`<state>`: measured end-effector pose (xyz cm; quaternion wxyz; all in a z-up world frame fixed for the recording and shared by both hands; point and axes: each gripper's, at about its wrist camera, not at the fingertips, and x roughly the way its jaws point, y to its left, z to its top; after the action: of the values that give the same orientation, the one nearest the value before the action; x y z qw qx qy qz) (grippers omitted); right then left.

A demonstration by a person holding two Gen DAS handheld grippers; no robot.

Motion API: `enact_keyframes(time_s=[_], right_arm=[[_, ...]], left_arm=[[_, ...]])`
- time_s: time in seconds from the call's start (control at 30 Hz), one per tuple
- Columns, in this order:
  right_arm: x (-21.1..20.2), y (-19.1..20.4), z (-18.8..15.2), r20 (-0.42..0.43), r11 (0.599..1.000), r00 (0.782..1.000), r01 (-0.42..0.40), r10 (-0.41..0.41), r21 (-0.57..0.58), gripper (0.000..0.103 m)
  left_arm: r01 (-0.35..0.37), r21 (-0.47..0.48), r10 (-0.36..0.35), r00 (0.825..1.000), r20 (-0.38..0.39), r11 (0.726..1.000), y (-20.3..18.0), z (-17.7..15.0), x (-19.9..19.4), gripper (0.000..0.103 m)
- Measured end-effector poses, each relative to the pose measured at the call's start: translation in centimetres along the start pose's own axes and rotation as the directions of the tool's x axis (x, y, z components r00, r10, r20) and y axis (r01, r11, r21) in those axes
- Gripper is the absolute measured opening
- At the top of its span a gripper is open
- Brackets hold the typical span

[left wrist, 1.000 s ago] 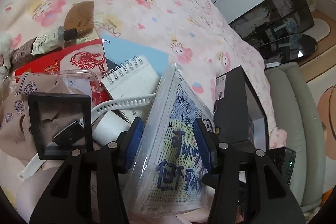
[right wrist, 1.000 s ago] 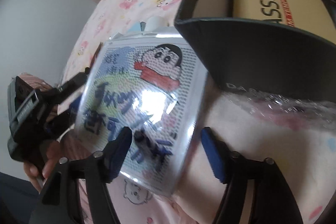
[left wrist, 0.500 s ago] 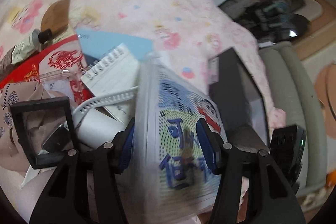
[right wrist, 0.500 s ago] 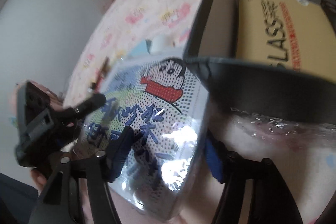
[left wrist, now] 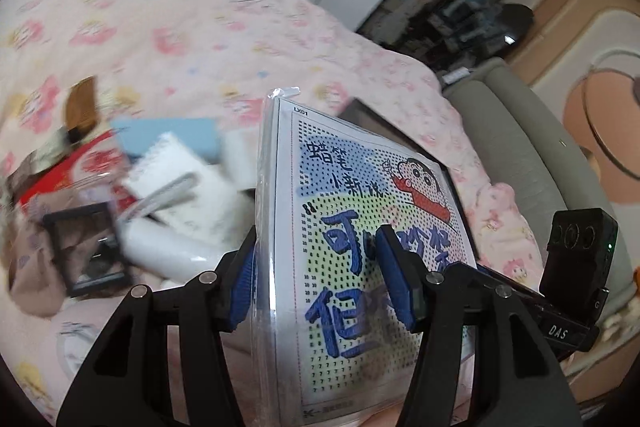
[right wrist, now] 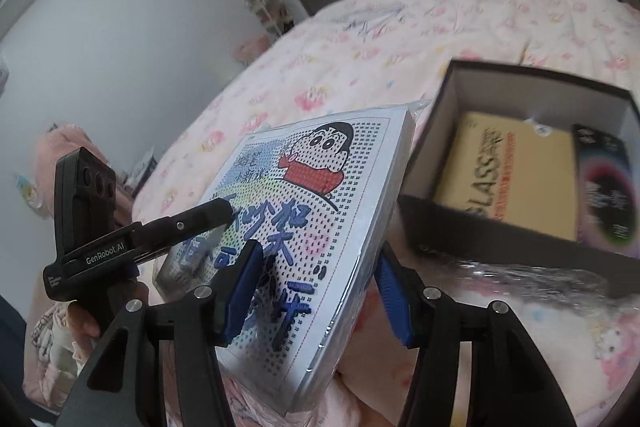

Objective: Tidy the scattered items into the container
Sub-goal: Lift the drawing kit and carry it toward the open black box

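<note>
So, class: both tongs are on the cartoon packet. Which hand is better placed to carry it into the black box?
Right: its tongs straddle the packet beside the open box.

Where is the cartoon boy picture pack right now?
The cartoon picture pack is up off the pink bedspread, between the left gripper and right gripper, just left of the black box in the right wrist view.

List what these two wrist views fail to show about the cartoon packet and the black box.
- Cartoon packet: left wrist view, bottom edge cut off by the frame; lower print partly behind the left gripper.
- Black box: right wrist view, near wall hides part of its floor; the dark item inside is blurred.
- Black box, left wrist view: mostly behind the packet.
- Bed clutter: motion-blurred.
</note>
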<state>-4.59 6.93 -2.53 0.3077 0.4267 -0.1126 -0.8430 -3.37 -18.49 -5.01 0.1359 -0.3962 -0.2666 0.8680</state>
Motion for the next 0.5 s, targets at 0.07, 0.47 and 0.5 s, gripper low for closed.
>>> enact_keyframes(time_s=[0.07, 0.47, 0.5], right_arm=[[-0.9, -1.2, 0.0, 0.026, 0.999, 0.999, 0.032, -0.032, 0.010, 0.053], [1.3, -11.7, -2.5, -0.103, 0.975, 0.981, 0.176, -0.162, 0.139, 0.050], [1.3, -11.9, -2.6, -0.093, 0.975, 0.985, 0.162, -0.149, 0.154, 0.050]], left_arm=[[0.026, 0.042, -0.025, 0.999, -0.029, 0.999, -1.5, -0.3, 1.8, 0.057], [0.026, 0.184, 0.008, 0.984, -0.177, 0.983, -4.0, -3.7, 11.6, 0.058], [0.028, 0.182, 0.004, 0.985, -0.173, 0.983, -4.0, -3.7, 11.5, 0.058]])
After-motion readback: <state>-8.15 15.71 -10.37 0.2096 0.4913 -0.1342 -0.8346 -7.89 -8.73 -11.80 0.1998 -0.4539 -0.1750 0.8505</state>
